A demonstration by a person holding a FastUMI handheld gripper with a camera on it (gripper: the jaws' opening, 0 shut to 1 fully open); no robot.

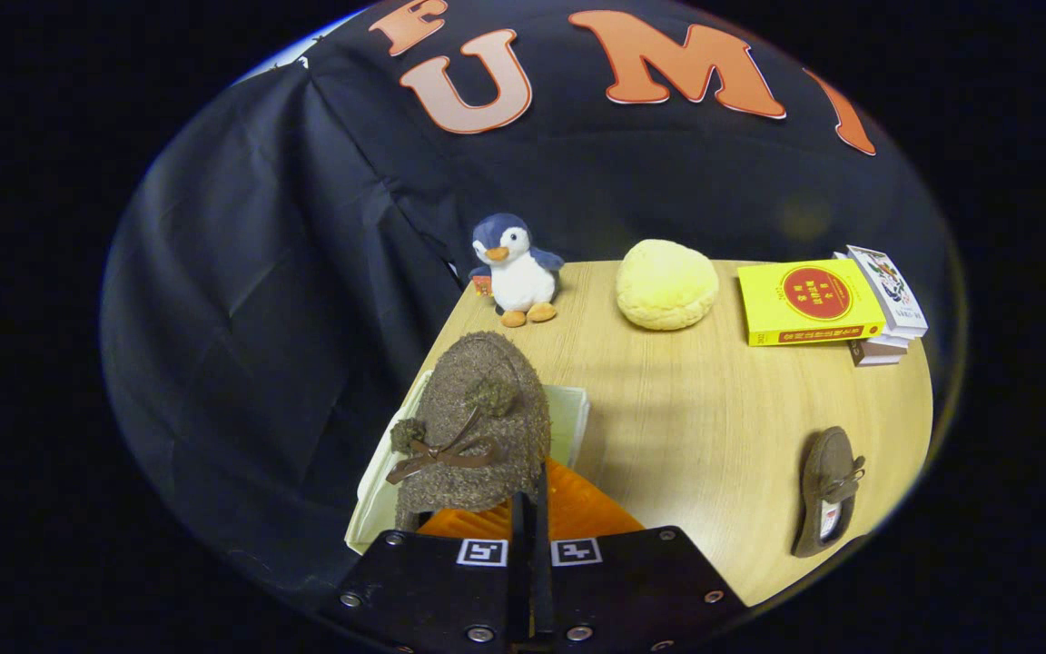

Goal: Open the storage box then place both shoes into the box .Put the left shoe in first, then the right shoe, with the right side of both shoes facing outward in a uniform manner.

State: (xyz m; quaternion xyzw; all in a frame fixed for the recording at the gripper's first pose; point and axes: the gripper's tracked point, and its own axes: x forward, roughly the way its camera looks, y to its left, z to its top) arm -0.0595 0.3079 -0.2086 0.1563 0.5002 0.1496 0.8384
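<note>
A brown fuzzy shoe (473, 427) with a bow and pompoms hangs just ahead of my gripper (530, 498), toe pointing away. Both orange fingers (577, 509) press together on its rear rim, so the gripper is shut on it. The shoe hovers over the pale storage box (570, 416), which stands at the table's left edge and is mostly hidden behind the shoe; I cannot tell how its lid stands. The second brown shoe (827, 490) lies on the wooden table (695, 427) far off to the right of the fingers, sole partly turned up.
Along the back of the table stand a plush penguin (516, 270), a yellow bun-shaped cushion (666, 283) and a stack of books (827, 302) with a yellow one on top. Black cloth walls close in behind and to the left.
</note>
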